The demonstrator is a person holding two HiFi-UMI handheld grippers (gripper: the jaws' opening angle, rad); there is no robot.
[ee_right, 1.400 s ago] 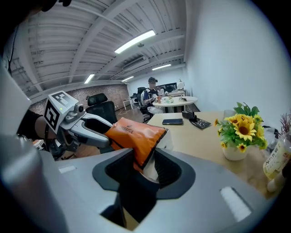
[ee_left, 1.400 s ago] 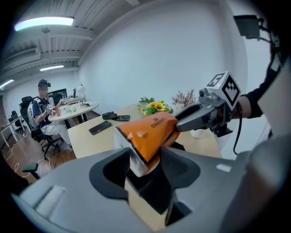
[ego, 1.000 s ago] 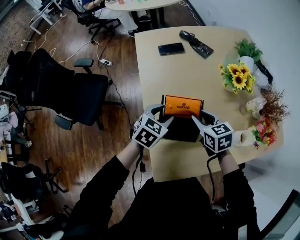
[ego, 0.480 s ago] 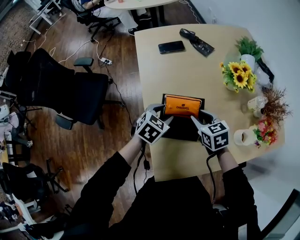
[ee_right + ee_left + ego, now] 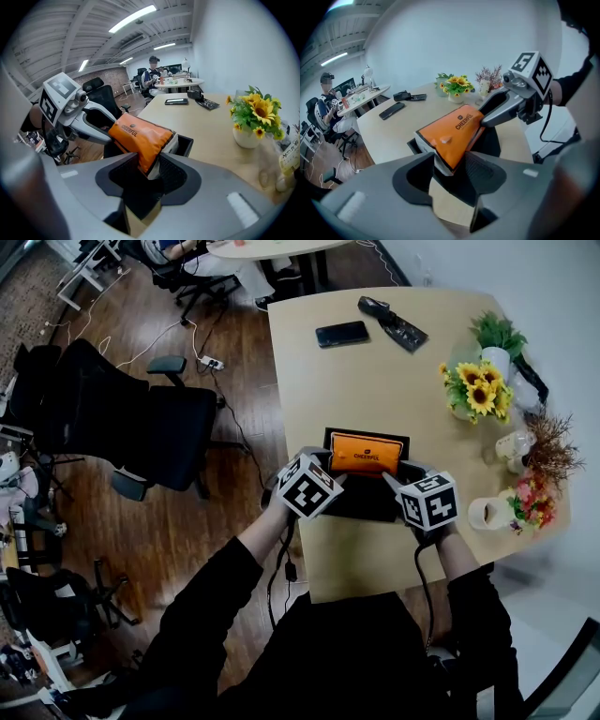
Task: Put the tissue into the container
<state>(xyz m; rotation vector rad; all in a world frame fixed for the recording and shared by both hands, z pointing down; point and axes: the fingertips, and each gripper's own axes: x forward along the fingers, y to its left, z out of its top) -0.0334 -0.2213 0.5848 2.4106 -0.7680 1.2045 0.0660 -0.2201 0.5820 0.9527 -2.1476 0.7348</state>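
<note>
An orange tissue pack (image 5: 366, 453) hangs between both grippers above a black open container (image 5: 364, 504) near the table's front edge. My left gripper (image 5: 325, 462) is shut on the pack's left end, and my right gripper (image 5: 397, 474) is shut on its right end. In the left gripper view the pack (image 5: 452, 133) slants up from the jaws (image 5: 450, 168) toward the right gripper (image 5: 487, 115), with the container (image 5: 491, 144) below it. In the right gripper view the pack's end (image 5: 138, 136) sits pinched in the jaws (image 5: 149, 171), and the container's rim (image 5: 186, 143) shows behind it.
A phone (image 5: 342, 335) and a black pouch (image 5: 392, 324) lie at the table's far end. A sunflower vase (image 5: 478, 395), a green plant (image 5: 497, 338), dried flowers (image 5: 544, 454) and a tape roll (image 5: 486, 514) line the right edge. Office chairs (image 5: 141, 423) stand left of the table.
Both grippers have moved slightly forward, away from the person, still holding the tissue pack over the container. The pack looks a little narrower from above.
</note>
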